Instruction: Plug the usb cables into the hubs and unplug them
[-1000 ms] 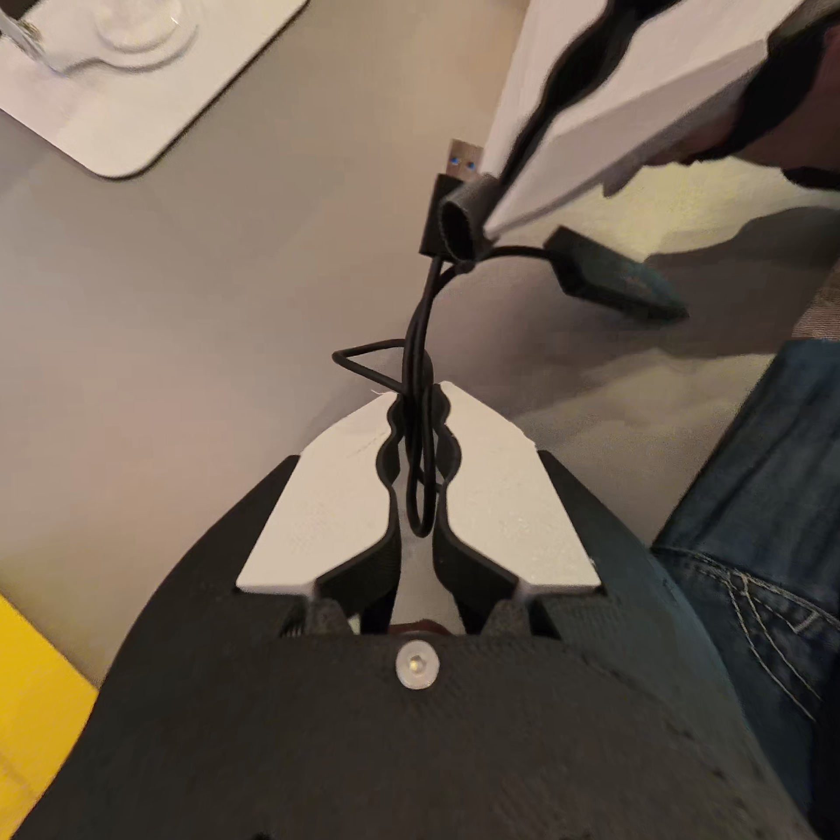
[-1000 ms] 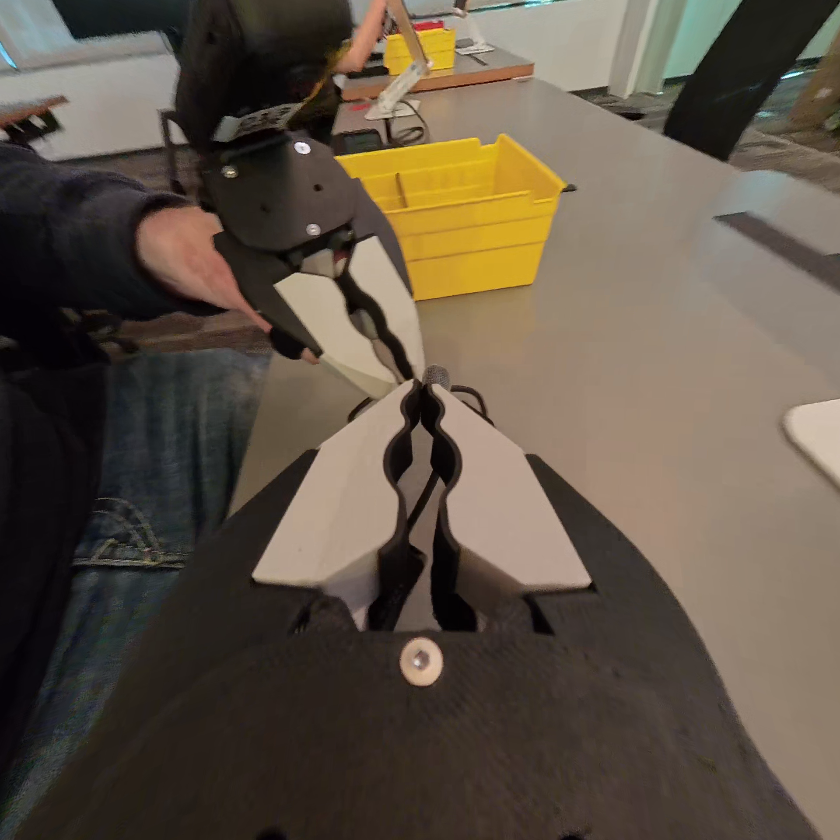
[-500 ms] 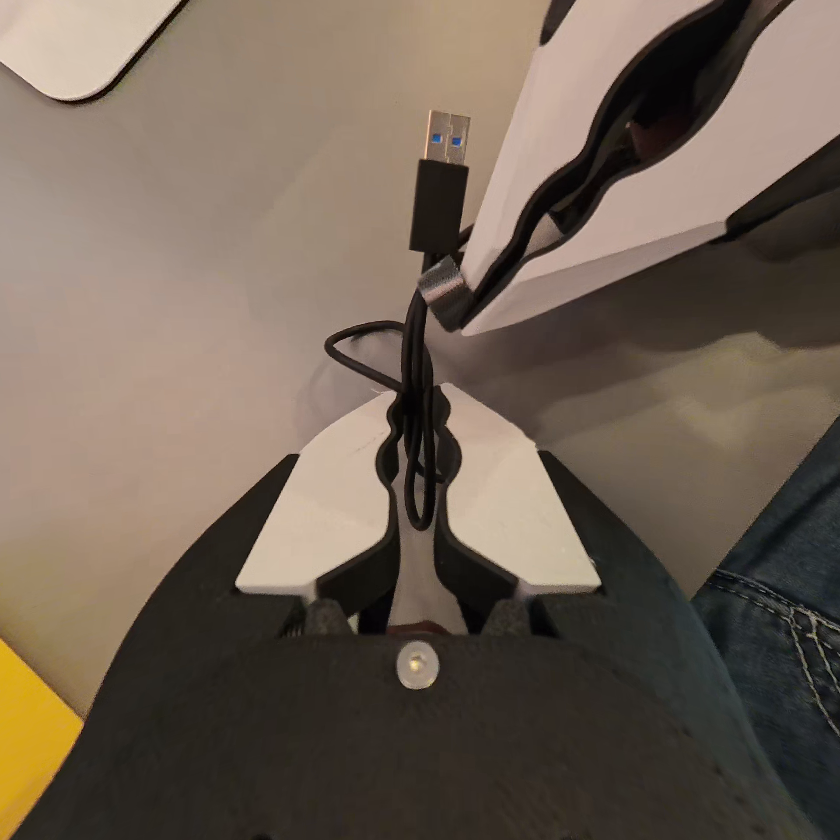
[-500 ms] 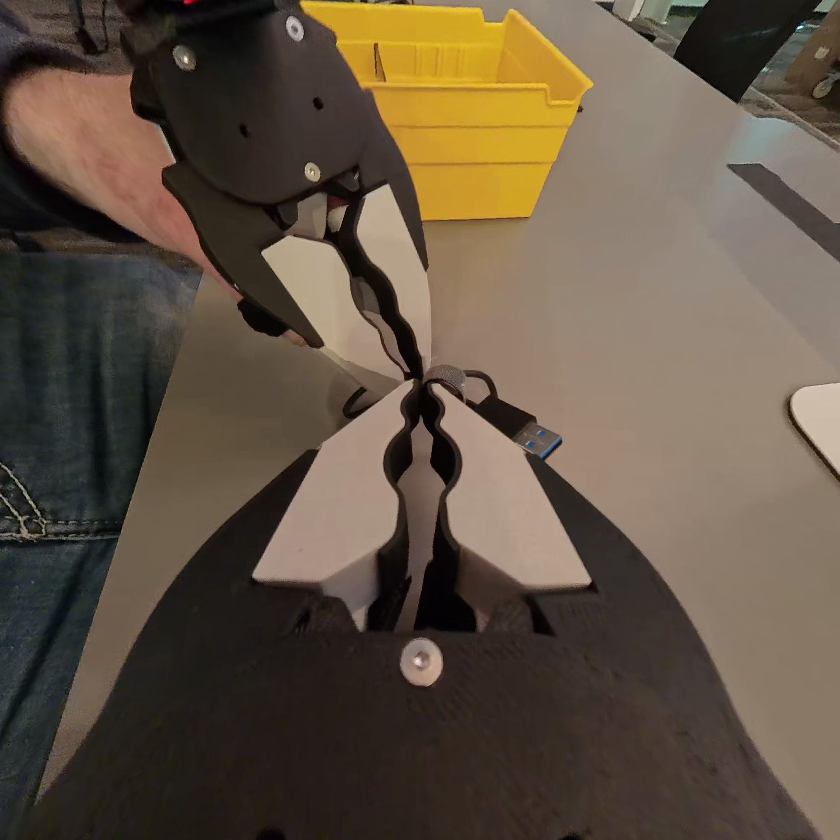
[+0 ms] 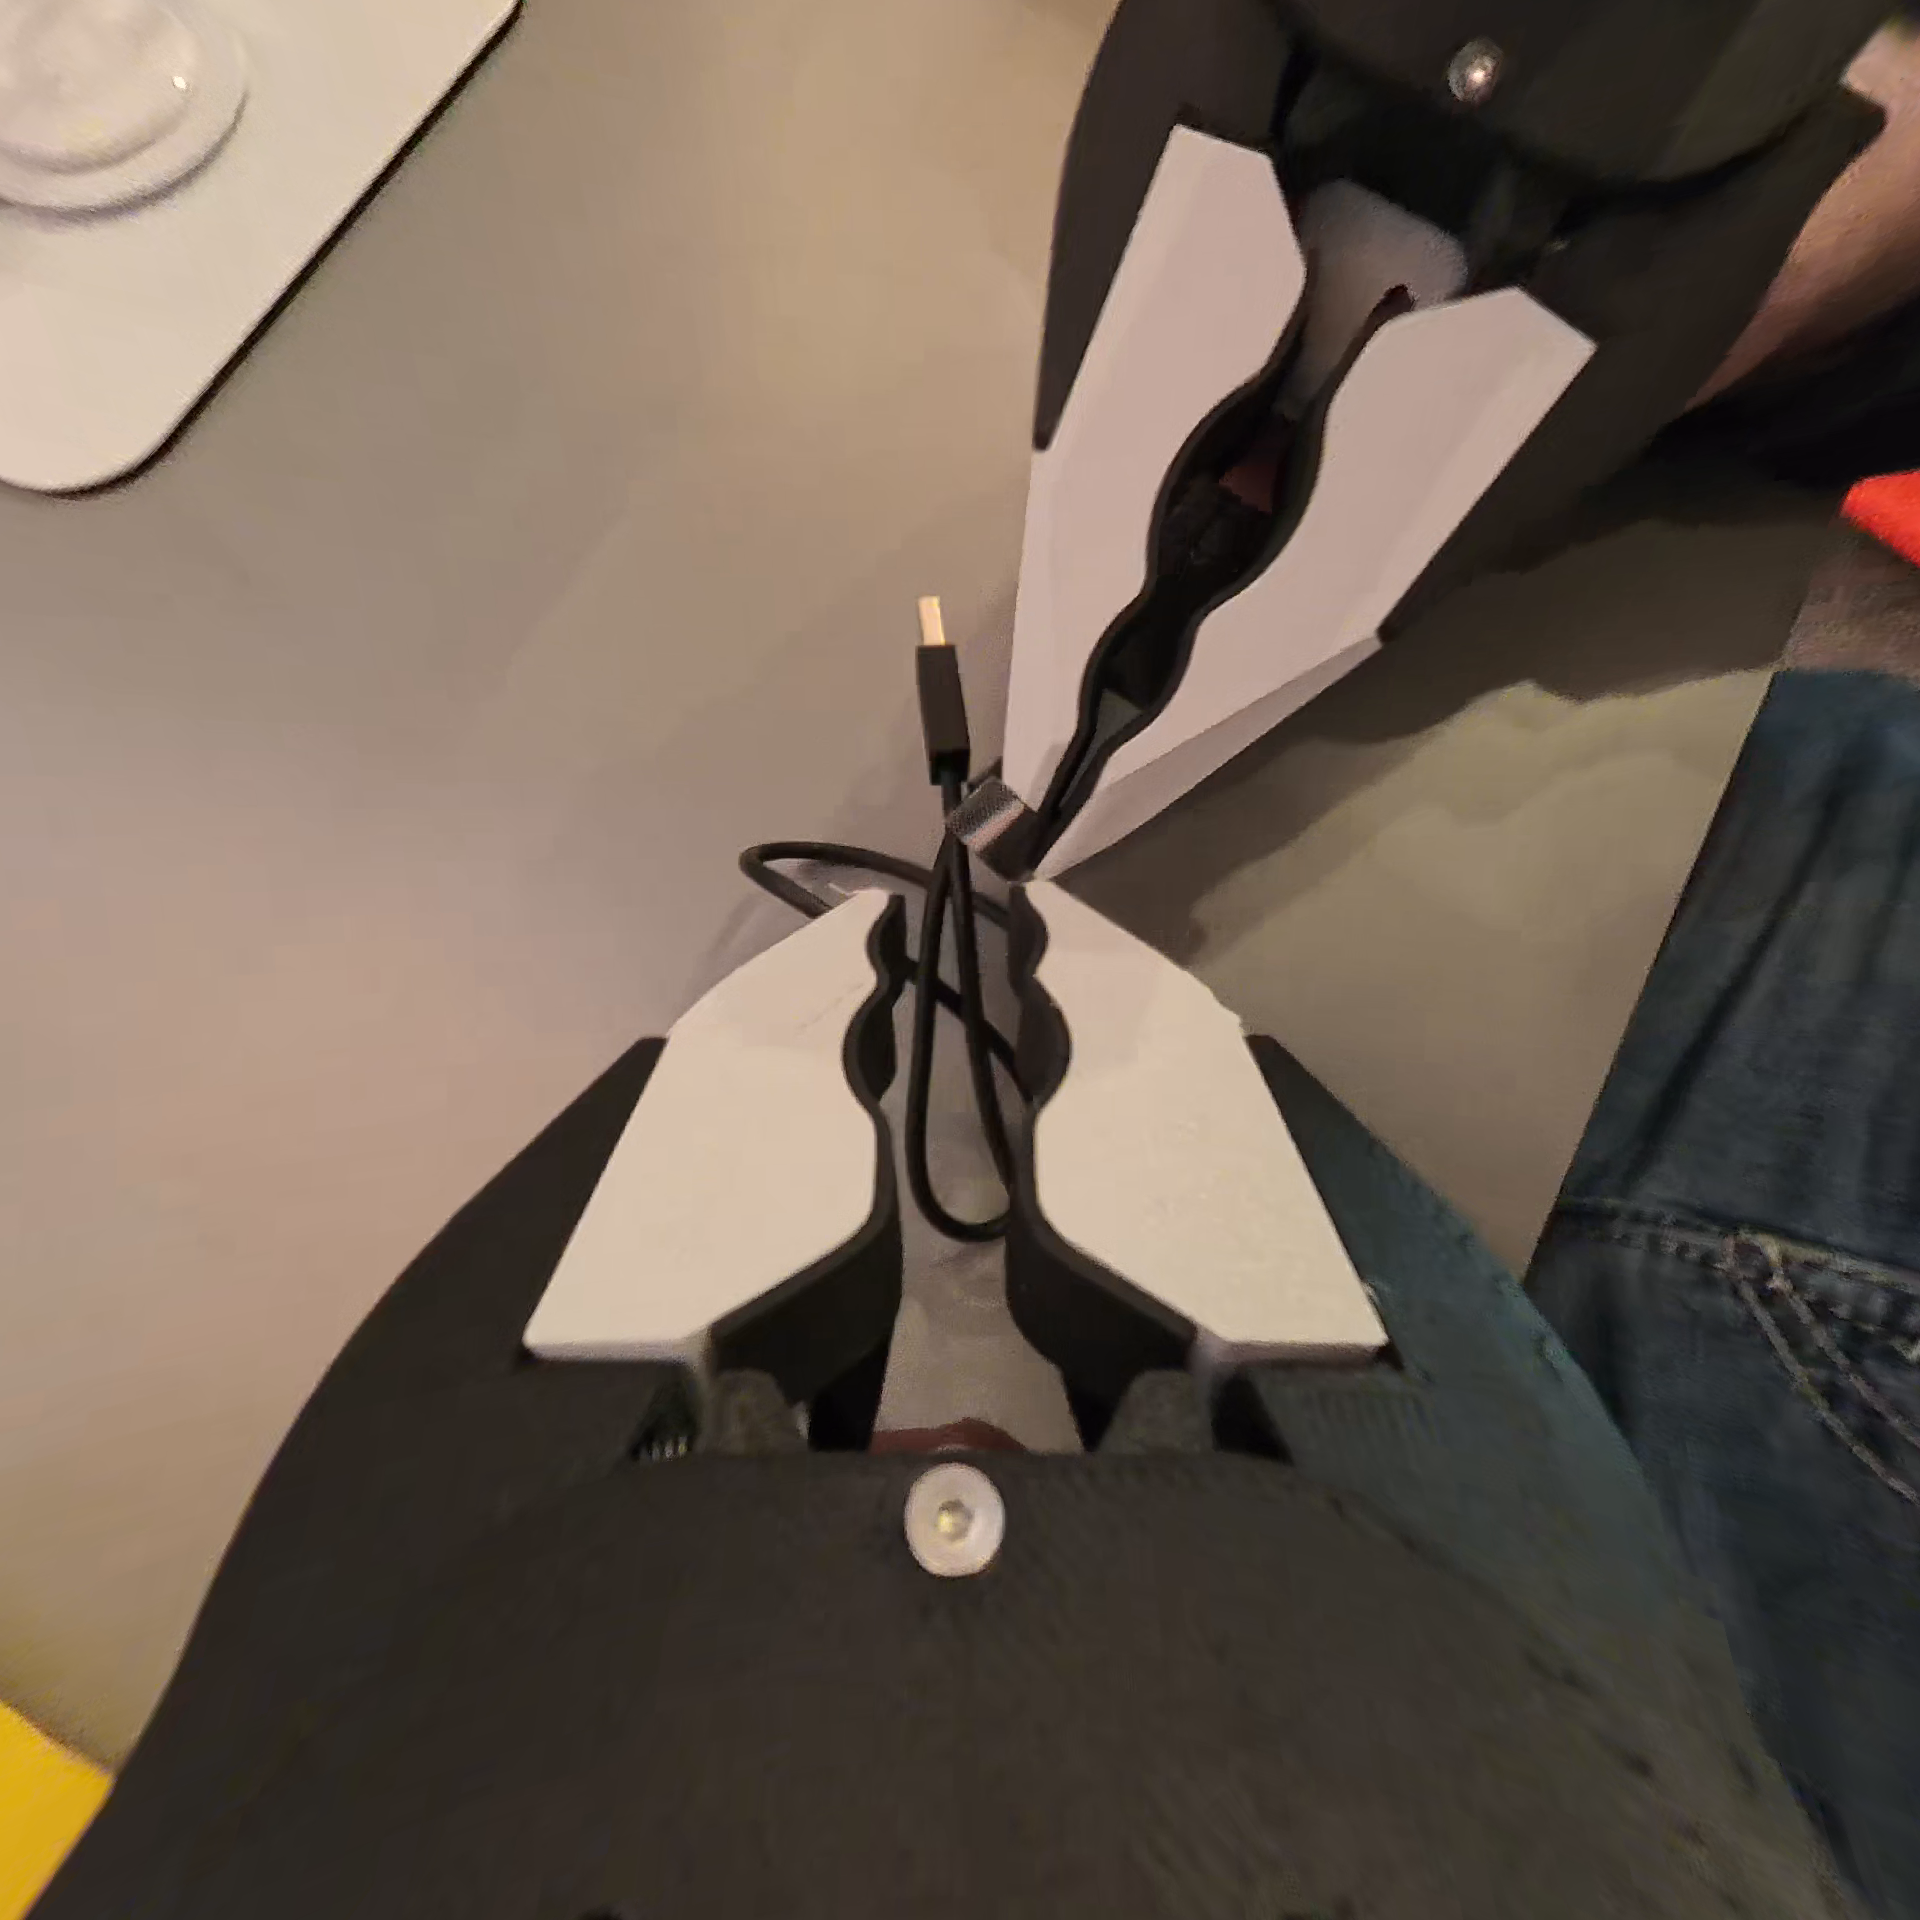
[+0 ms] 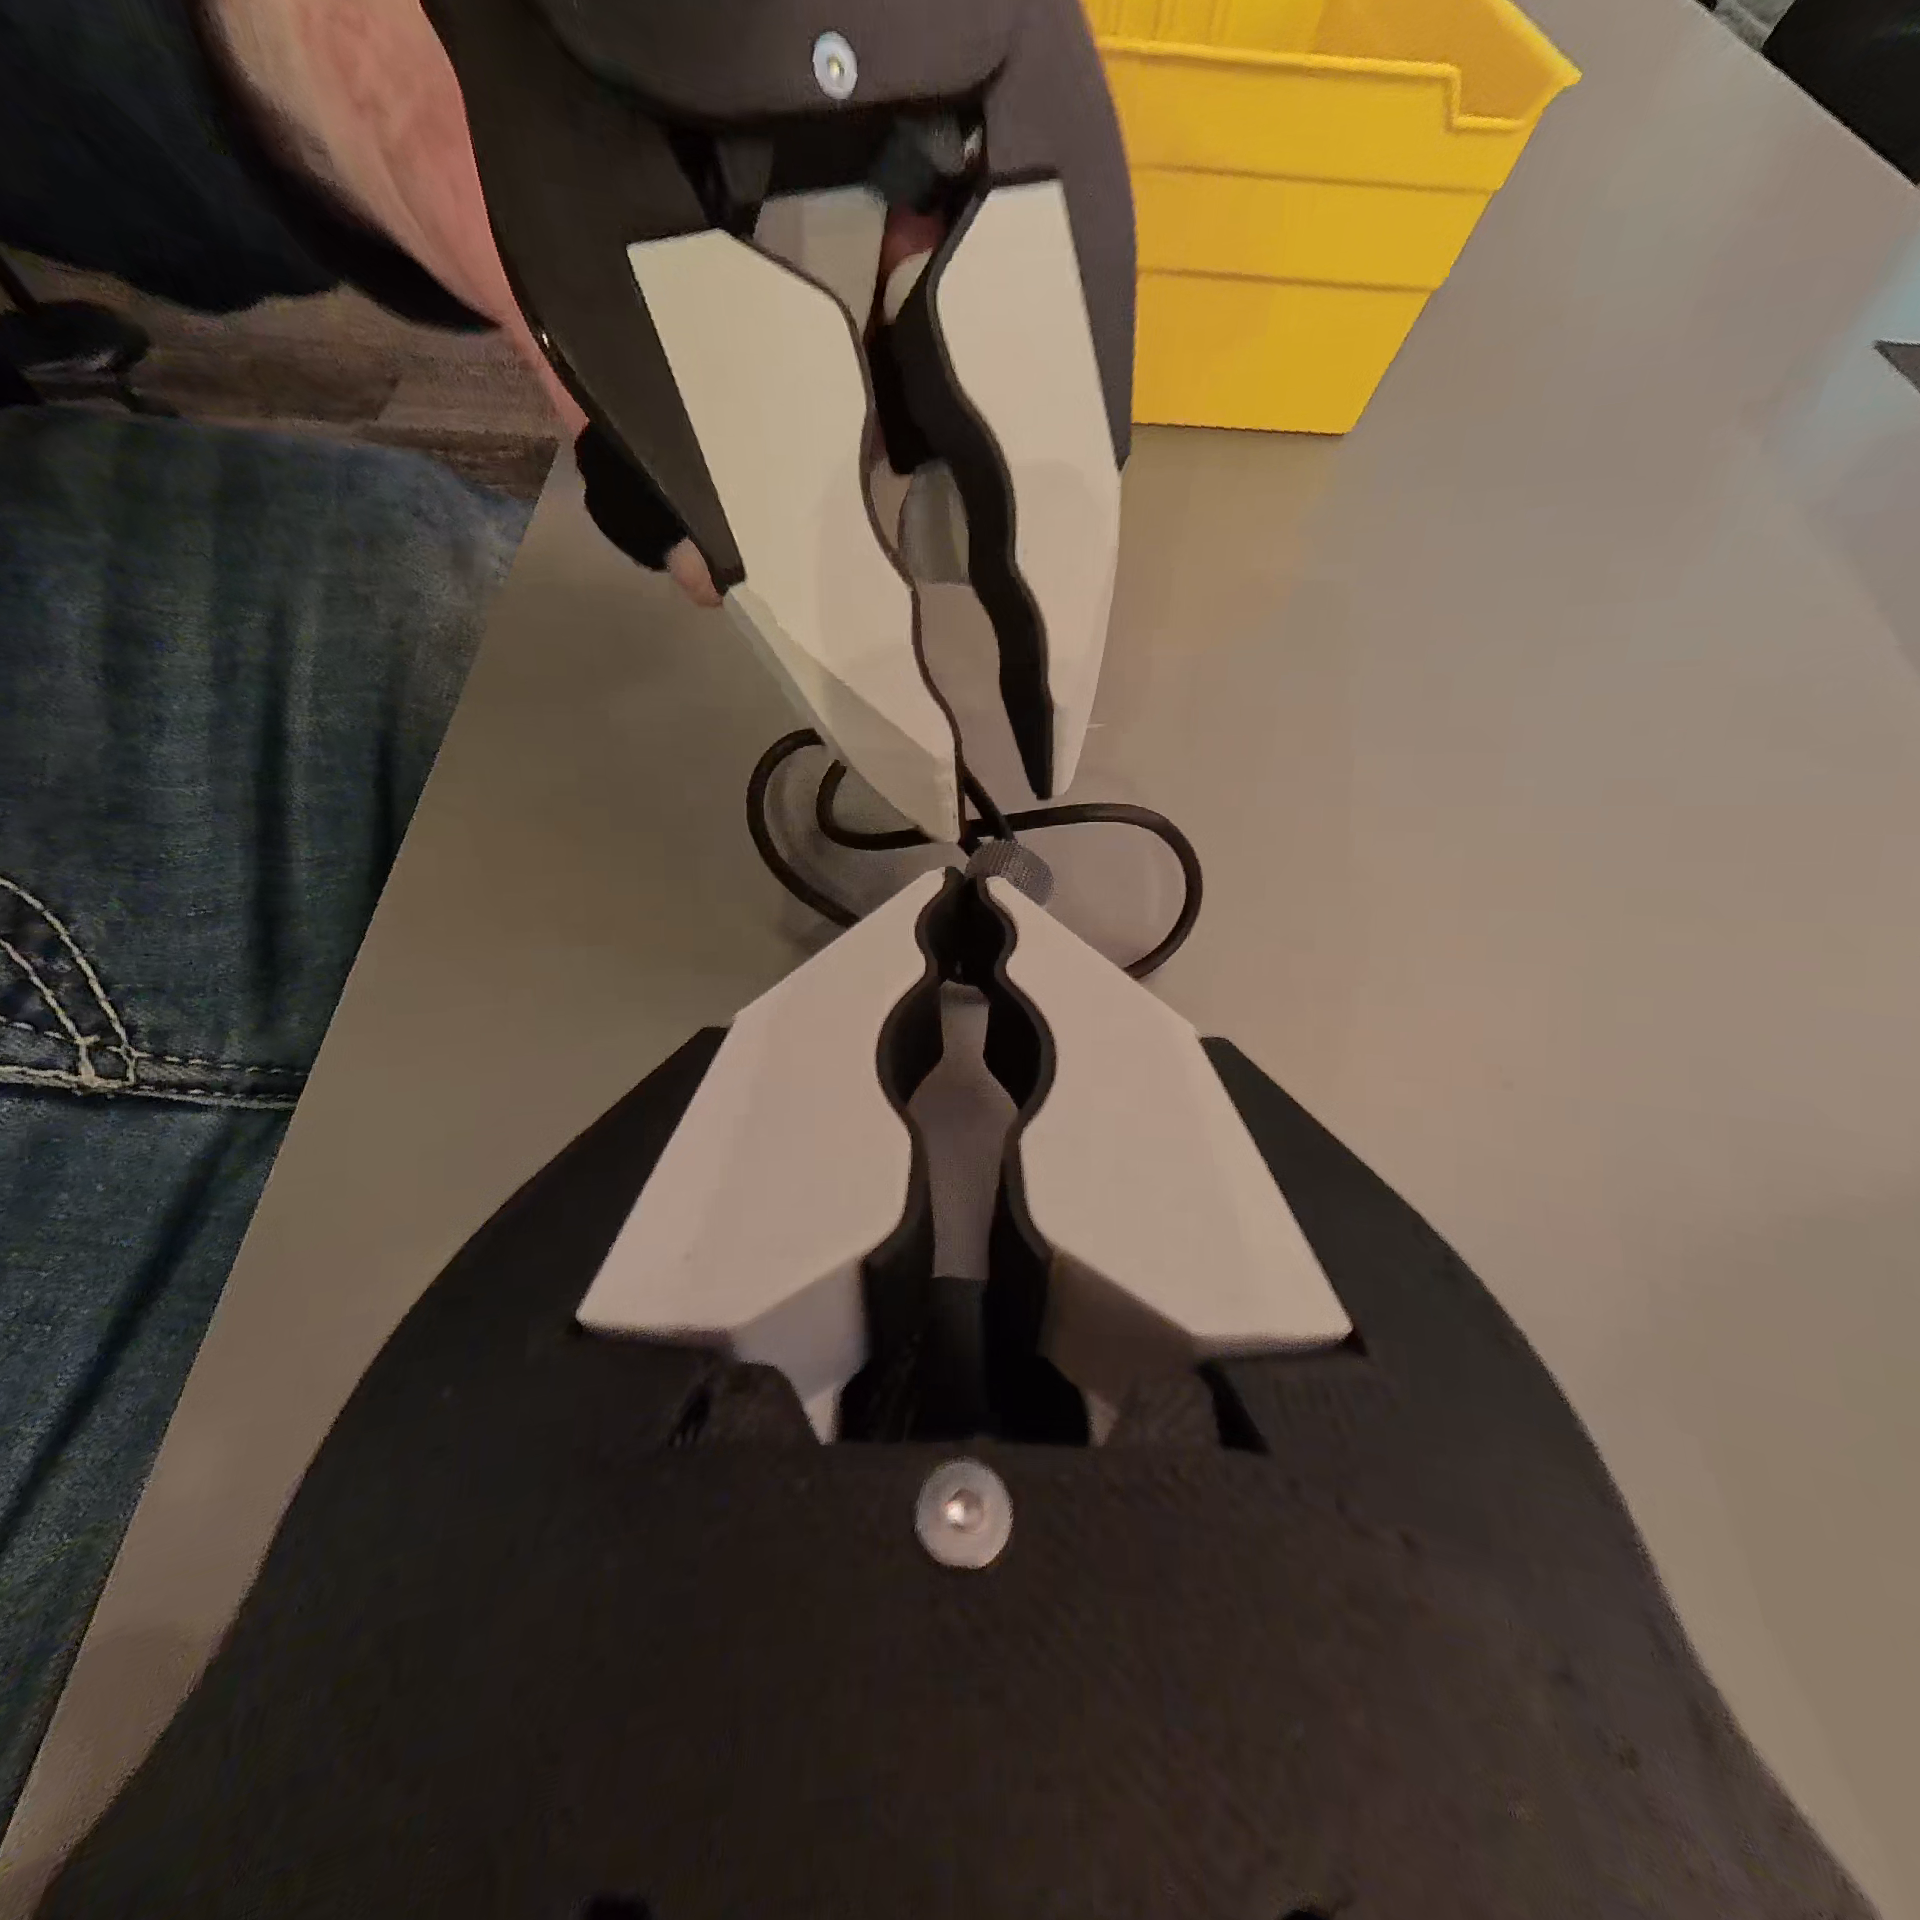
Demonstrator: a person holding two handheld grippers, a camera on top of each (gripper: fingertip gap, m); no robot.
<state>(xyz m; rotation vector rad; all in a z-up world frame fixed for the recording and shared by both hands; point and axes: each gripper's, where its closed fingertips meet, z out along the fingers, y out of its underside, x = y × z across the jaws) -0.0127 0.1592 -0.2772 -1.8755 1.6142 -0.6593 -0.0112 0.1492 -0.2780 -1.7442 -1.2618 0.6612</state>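
Cable (image 5: 940, 1023) loops between both gripper tips above table (image 6: 1455, 831); bin (image 6: 1299, 239) far right, pad (image 5: 156, 260) far left.

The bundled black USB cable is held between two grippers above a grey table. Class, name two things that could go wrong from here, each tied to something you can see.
1. The left gripper stands partly open around the USB cable loops, so the bundle may slip out or sag.
2. The right gripper pinches only at the grey strap, by its fingertips. A pull might tighten or tangle the loops rather than free them, and the loose USB plug could swing.
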